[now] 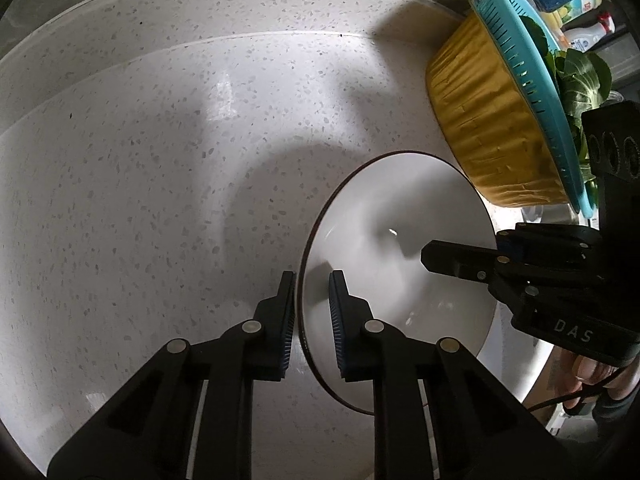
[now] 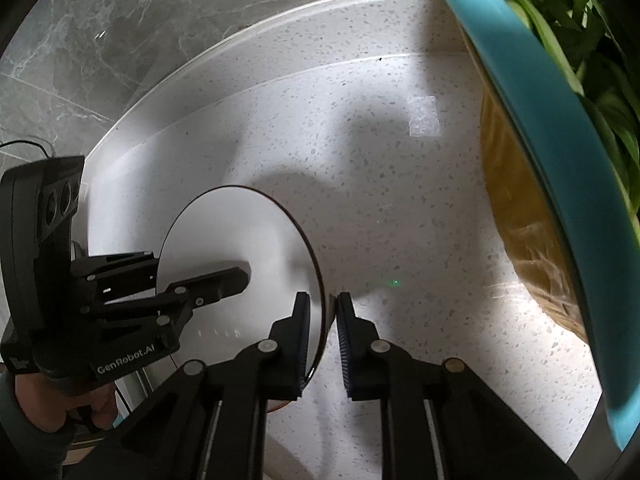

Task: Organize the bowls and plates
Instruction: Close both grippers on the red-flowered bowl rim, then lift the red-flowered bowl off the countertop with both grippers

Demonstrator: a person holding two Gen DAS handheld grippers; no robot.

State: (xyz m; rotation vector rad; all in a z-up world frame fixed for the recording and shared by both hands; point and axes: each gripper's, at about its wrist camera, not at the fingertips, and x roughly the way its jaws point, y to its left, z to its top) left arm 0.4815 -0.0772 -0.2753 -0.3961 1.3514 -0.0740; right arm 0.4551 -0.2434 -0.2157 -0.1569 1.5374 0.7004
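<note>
- White dark-rimmed bowl (image 1: 396, 280) sits on the speckled countertop (image 1: 160, 200), mouth up.
- Left gripper (image 1: 312, 308) and right gripper (image 2: 324, 332) straddle opposite rim edges, jaws slightly parted.
- Only the left view shows bottles (image 1: 588, 36) behind the colander (image 1: 532, 92).

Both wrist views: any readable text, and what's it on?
"DAS": on the black body of the right hand-held gripper, seen in the left wrist view.
"GenRobot.AI": on the black body of the left hand-held gripper, seen in the right wrist view.
Labels on the bottles and packages behind the teal plastic colander: too blurred to read.
</note>
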